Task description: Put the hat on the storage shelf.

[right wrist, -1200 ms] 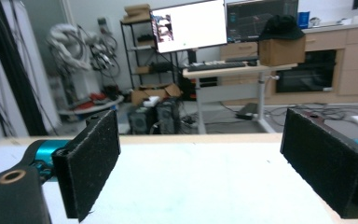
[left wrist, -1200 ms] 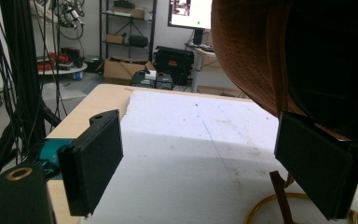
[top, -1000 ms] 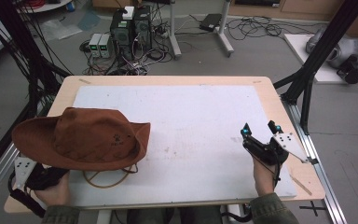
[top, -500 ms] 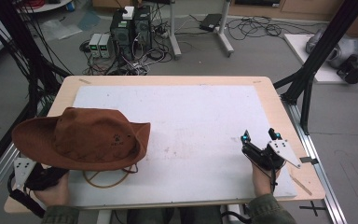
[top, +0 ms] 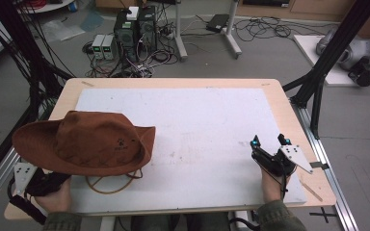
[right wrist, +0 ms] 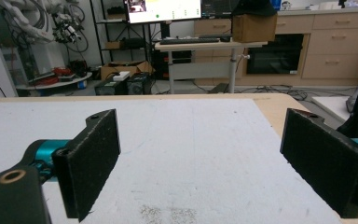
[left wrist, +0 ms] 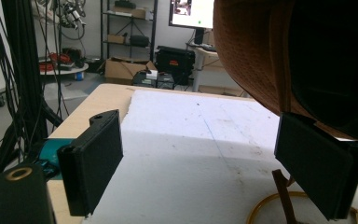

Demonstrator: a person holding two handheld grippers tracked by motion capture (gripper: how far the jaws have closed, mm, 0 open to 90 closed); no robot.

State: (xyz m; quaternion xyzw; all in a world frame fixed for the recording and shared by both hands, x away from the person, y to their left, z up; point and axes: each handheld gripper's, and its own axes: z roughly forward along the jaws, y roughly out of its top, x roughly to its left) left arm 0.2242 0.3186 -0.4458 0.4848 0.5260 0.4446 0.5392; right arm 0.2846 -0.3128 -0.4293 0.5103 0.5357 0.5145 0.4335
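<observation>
hat (top: 84,142): brown, wide brim, on the left part of the white mat (top: 207,125), brim overhanging mat's left edge; tan chin cord (top: 111,185) loops out on the mat just at hat's near side
left gripper (left wrist: 200,163): at near-left corner of mat, mostly under hat brim in high view; jaws wide apart, nothing between them; hat brim hangs just above the right jaw, contact unclear
right gripper (top: 270,144): near-right part of mat, well apart from hat; jaws spread wide, empty, bare mat between them
table (top: 289,110): light wood, mat covers most of it
</observation>
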